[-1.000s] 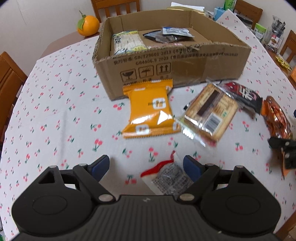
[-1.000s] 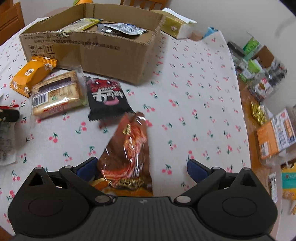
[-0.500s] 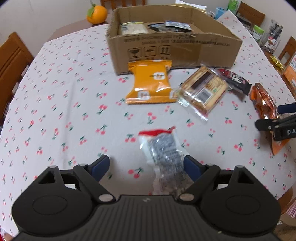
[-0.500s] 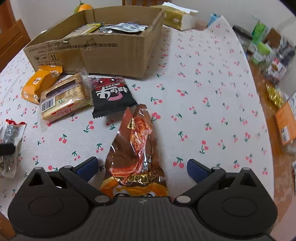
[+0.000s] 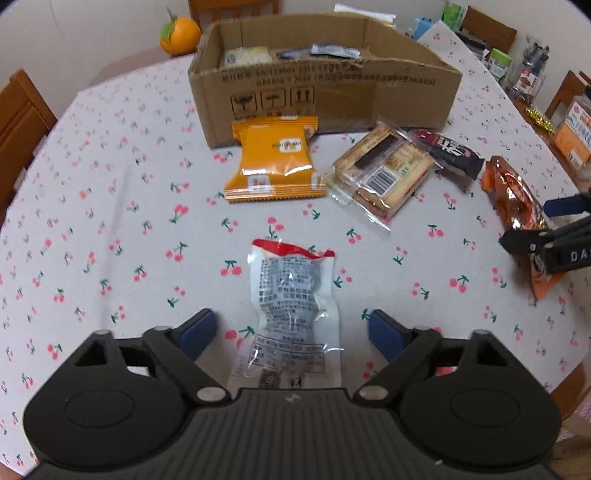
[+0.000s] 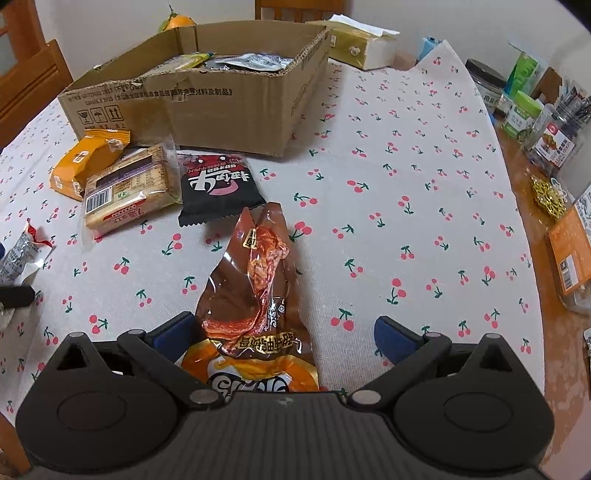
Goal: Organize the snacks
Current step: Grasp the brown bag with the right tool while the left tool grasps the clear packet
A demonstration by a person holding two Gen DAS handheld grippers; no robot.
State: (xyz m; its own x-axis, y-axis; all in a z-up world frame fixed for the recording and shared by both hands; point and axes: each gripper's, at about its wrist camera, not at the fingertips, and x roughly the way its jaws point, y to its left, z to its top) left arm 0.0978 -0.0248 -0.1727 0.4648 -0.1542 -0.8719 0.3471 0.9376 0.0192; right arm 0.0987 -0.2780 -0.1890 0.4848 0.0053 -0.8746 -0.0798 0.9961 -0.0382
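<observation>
On the worktop (image 5: 110, 192), spread with a cherry-print cloth, the left tongs (image 5: 291, 332) hang released, blue fingers spread wide either side of a clear packet with a red top edge (image 5: 293, 295) that lies flat between them, touching neither finger. Beyond it sits an orange snack pouch (image 5: 275, 162), its far end against the front wall of a cardboard box (image 5: 325, 92), and just to its right a cellophane pack of biscuits (image 5: 384, 170) overlapped at its far corner by a black packet with red print (image 5: 447, 151). The box already holds several packets at its far side. An orange fruit (image 5: 180, 31) stands behind the box's left corner. The right tongs (image 6: 282, 332) are likewise released, fingers wide apart around the near end of a long brown-and-orange foil bag (image 6: 258, 295) lying lengthwise on the cloth; the left finger sits just beside the bag's edge, though contact cannot be judged, while the right finger is well clear. From the right wrist view, jars and small boxes (image 6: 535, 110) crowd the worktop's right edge, and a tissue box (image 6: 360, 46) rests behind the cardboard box.
</observation>
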